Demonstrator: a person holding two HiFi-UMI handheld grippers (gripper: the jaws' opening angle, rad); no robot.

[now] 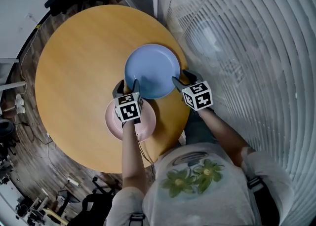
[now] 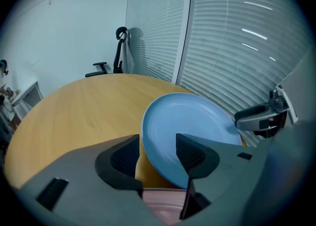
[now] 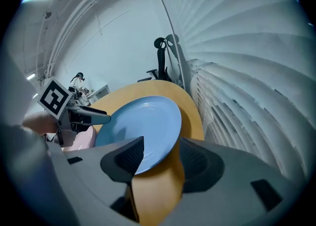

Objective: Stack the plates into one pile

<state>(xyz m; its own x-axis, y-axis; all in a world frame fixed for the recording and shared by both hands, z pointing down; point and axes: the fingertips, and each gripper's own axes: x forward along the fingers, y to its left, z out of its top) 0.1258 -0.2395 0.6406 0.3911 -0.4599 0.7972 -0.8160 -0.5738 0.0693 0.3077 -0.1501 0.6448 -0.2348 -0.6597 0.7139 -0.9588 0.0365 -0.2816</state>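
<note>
The head view looks steeply down on the tabletop (image 1: 74, 72). Both gripper views closely share the blue plate (image 2: 187, 121), from seven and four o'clock.

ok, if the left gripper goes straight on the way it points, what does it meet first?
The left gripper would likely meet the blue plate at its near rim, between its open jaws.

Both forearms (image 1: 129, 151) outstretched, left gripper (image 1: 127, 87) and right gripper (image 1: 183, 79) pitched downward, fingers (image 2: 118, 158) spread apart

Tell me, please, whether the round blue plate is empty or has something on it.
Empty: the round blue plate shows a bare, smooth face in all three views.
</note>
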